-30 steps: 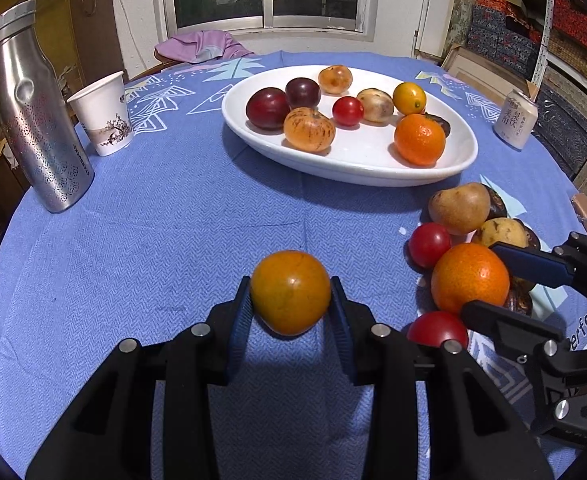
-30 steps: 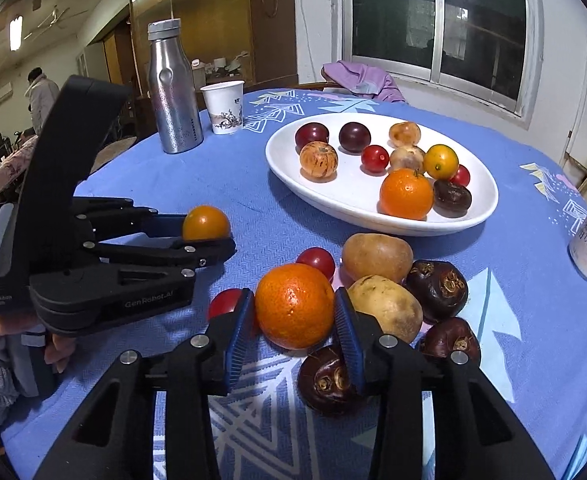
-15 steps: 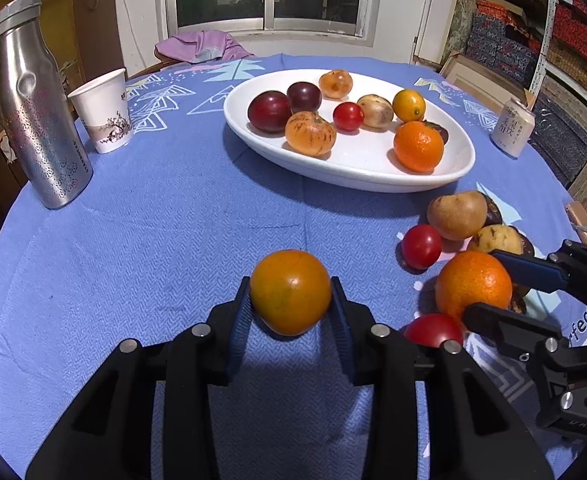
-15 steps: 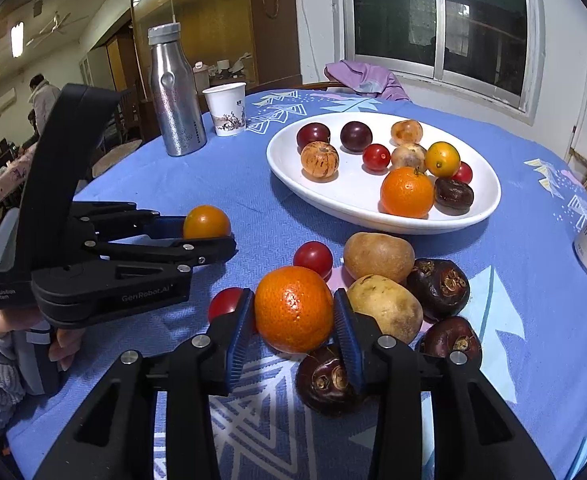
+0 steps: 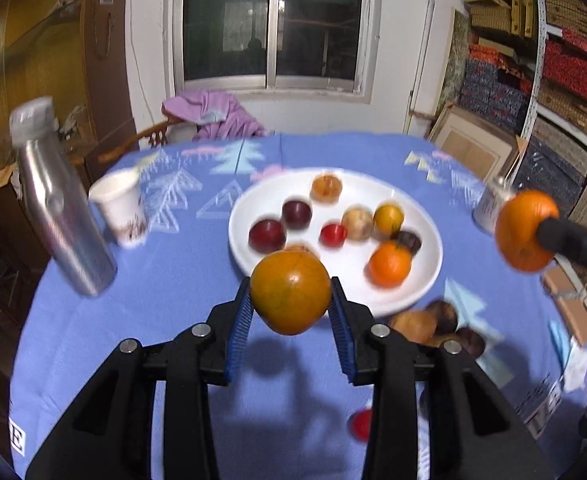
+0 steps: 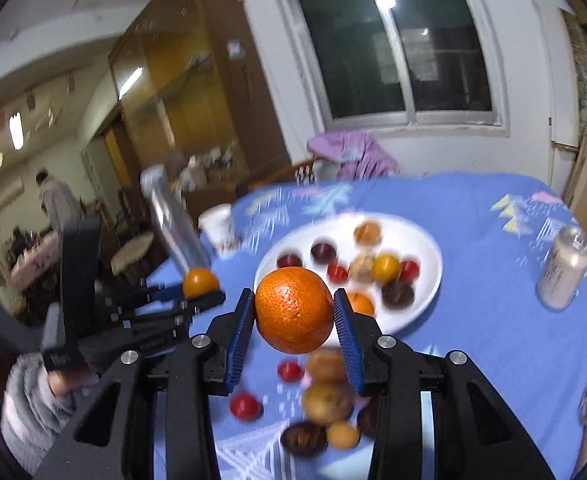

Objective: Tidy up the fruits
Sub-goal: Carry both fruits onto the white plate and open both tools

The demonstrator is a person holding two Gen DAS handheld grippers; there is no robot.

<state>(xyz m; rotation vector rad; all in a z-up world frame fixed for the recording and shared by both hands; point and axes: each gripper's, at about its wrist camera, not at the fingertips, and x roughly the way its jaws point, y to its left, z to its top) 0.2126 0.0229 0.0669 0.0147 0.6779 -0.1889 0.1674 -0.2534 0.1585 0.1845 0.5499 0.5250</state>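
Observation:
My left gripper (image 5: 290, 304) is shut on a smooth yellow-orange fruit (image 5: 290, 291) and holds it high above the blue tablecloth, in front of the white oval plate (image 5: 425, 280). My right gripper (image 6: 293, 316) is shut on a dimpled orange (image 6: 293, 309), also lifted well above the table. That orange shows at the right in the left wrist view (image 5: 523, 230). The plate (image 6: 425, 248) holds several fruits: plums, cherry tomatoes, an orange. Loose fruits (image 6: 327, 400) lie on the cloth below my right gripper: potatoes-like brown ones, dark ones, two red tomatoes.
A steel bottle (image 5: 59, 216) and a paper cup (image 5: 119, 208) stand at the left of the table. A drink can (image 6: 561, 272) stands at the right. A chair with a purple cloth (image 5: 213, 114) is behind the table. Boxes line the right wall.
Both grippers have risen sharply from the table with their fruits; the views now look down on the plate from higher up and are motion-blurred.

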